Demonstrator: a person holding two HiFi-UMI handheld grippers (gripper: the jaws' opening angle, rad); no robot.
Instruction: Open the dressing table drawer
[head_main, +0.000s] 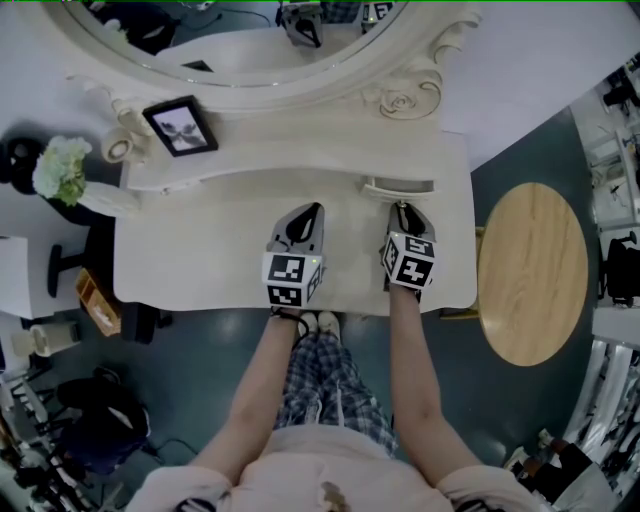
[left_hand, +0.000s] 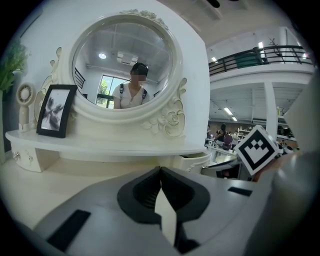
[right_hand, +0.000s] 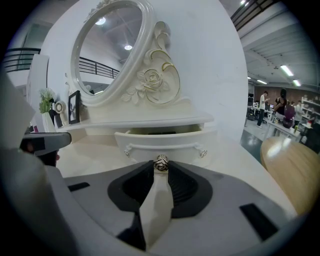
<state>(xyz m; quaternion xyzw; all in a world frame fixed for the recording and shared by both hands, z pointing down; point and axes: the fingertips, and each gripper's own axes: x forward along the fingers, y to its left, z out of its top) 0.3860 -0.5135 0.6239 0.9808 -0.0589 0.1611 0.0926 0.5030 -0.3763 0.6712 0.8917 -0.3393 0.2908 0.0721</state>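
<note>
The cream dressing table (head_main: 200, 260) has a small right-hand drawer (right_hand: 162, 141) pulled partly out from under its shelf; in the head view that drawer (head_main: 398, 187) shows as a narrow open slot. My right gripper (right_hand: 161, 167) is shut on the drawer's rose-shaped metal knob (right_hand: 161, 162). Seen from above, the right gripper (head_main: 402, 208) points at the drawer front. My left gripper (head_main: 314, 210) hovers over the tabletop beside it, pointing at the shelf. Its jaws (left_hand: 160, 172) are shut with nothing between them.
An oval mirror (left_hand: 125, 65) rises behind the shelf. A black photo frame (head_main: 181, 126) and white flowers (head_main: 60, 165) stand at the left. A round wooden stool (head_main: 532, 270) sits right of the table. A second small drawer (left_hand: 25, 156) is under the shelf's left end.
</note>
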